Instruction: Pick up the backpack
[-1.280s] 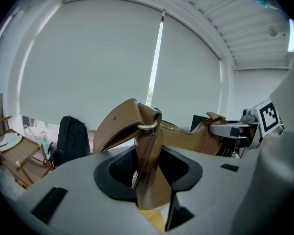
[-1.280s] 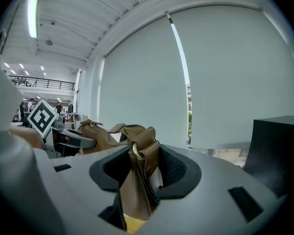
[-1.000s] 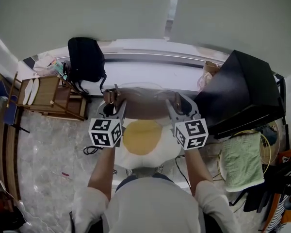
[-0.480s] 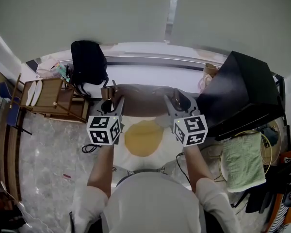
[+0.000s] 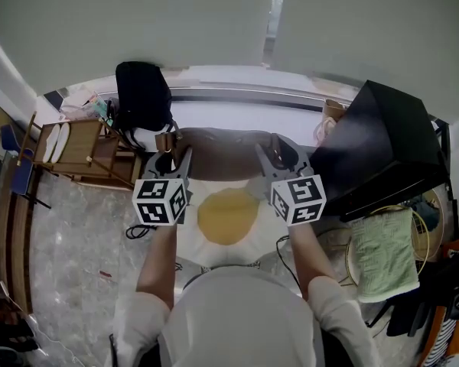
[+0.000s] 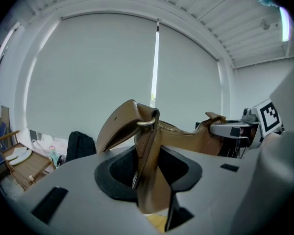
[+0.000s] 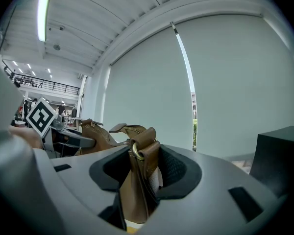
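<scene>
A tan leather bag (image 5: 223,144) hangs stretched between my two grippers, above a white seat with a round yellow cushion (image 5: 227,215). My left gripper (image 5: 167,159) is shut on the strap tab at the bag's left end (image 6: 146,153), its brass ring just past the pads. On the right end's strap tab (image 7: 138,173), my right gripper (image 5: 275,154) is also shut. In the left gripper view the bag's zipped top (image 6: 181,131) runs across to the right gripper (image 6: 235,130). A black backpack (image 5: 141,94) stands apart at the back left by the window sill.
A wooden folding rack (image 5: 80,153) with white plates stands left of me. A large black box (image 5: 376,147) sits at the right, with a green towel (image 5: 381,254) over a basket below it. A cable (image 5: 141,234) lies on the marble floor. The window sill (image 5: 237,113) runs behind the bag.
Both grippers have lifted the tan bag a little, moving it up in the head view toward the sill. Their hold on the strap ends looks the same.
</scene>
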Action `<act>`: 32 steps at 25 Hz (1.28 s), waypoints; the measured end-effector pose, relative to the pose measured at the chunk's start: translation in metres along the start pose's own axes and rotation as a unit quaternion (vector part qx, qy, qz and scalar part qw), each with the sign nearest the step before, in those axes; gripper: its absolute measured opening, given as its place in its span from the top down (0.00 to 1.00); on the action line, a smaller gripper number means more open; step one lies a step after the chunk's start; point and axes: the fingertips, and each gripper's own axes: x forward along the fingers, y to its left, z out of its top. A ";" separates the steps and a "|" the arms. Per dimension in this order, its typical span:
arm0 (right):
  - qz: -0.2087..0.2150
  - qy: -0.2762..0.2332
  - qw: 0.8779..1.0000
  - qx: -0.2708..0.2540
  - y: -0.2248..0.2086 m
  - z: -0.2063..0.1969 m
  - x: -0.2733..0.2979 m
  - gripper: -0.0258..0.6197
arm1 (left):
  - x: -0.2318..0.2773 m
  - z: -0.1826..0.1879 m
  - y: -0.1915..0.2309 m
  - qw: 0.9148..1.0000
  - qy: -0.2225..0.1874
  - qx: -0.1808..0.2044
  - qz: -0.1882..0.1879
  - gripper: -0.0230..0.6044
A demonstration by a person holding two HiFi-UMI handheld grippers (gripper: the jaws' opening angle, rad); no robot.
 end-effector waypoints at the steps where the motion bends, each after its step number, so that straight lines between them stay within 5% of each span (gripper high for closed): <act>1: -0.001 0.000 1.000 -0.002 0.001 0.001 0.000 0.68 | -0.001 0.000 0.000 1.000 0.000 -0.001 0.000 0.73; 32: -0.016 0.010 1.000 -0.006 -0.007 -0.005 -0.011 0.69 | -0.001 -0.003 -0.013 1.000 0.004 -0.001 -0.014 0.73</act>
